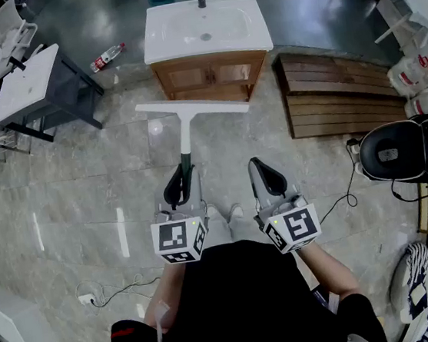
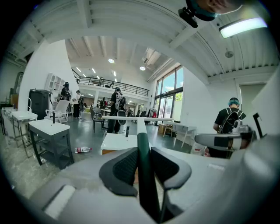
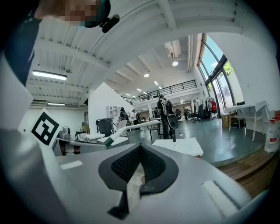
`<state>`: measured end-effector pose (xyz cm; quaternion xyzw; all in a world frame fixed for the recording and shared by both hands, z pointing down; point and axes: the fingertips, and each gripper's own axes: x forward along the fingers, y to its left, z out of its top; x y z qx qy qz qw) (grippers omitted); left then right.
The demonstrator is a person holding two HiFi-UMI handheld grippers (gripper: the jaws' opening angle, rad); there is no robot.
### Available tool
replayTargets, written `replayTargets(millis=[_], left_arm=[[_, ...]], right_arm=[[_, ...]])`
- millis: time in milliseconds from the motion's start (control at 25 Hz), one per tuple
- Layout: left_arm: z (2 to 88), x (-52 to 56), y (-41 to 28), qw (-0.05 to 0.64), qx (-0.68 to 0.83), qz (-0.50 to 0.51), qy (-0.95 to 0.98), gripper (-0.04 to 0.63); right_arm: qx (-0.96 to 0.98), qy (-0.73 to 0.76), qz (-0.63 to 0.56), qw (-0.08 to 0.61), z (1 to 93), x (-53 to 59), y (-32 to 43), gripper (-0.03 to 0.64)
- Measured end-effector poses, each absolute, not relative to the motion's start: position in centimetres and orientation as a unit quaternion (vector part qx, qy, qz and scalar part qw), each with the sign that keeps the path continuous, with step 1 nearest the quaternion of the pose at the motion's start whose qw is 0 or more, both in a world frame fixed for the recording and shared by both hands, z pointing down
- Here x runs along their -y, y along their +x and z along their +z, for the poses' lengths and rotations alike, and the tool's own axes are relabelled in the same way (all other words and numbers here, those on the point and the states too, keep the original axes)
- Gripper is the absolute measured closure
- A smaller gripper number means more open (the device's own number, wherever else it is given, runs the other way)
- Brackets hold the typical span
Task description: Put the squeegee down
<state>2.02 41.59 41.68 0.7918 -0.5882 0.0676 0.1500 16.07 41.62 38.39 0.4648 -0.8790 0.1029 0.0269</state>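
My left gripper (image 1: 182,179) pinches the squeegee (image 1: 186,123) by its dark handle. The white blade sits at frame centre, just below the vanity (image 1: 210,74). My right gripper (image 1: 264,174) has its fingers pressed together on nothing.

Hazard: letting go while it is in the air would probably drop the squeegee onto the tiled floor (image 1: 85,190), and the long blade end may swing in the pinch.

The sink basin (image 1: 162,47), top centre, appears empty.

White squeegee (image 1: 186,131) with dark green handle, grey left gripper (image 1: 180,182) and grey right gripper (image 1: 264,172) with black pads, each patterned with black-and-white square markers, white sink (image 1: 162,47) on brown wooden cabinet (image 1: 210,75), glossy grey marbled floor (image 1: 86,197).
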Motion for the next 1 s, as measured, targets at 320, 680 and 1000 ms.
replayTargets(millis=[320, 680, 1000], left_arm=[[40.9, -42.2, 0.5, 0.144, 0.606, 0.061, 0.78, 0.489], [40.8, -42.3, -0.2, 0.143, 0.605, 0.055, 0.781, 0.489], [40.4, -41.3, -2.5, 0.134, 0.601, 0.042, 0.787, 0.489]], right_arm=[[0.885, 0.453, 0.105, 0.023, 38.2, -41.9, 15.2, 0.617], [0.889, 0.446, 0.103, 0.027, 38.3, -42.1, 13.9, 0.615], [0.884, 0.454, 0.106, 0.025, 38.4, -41.5, 11.7, 0.615]])
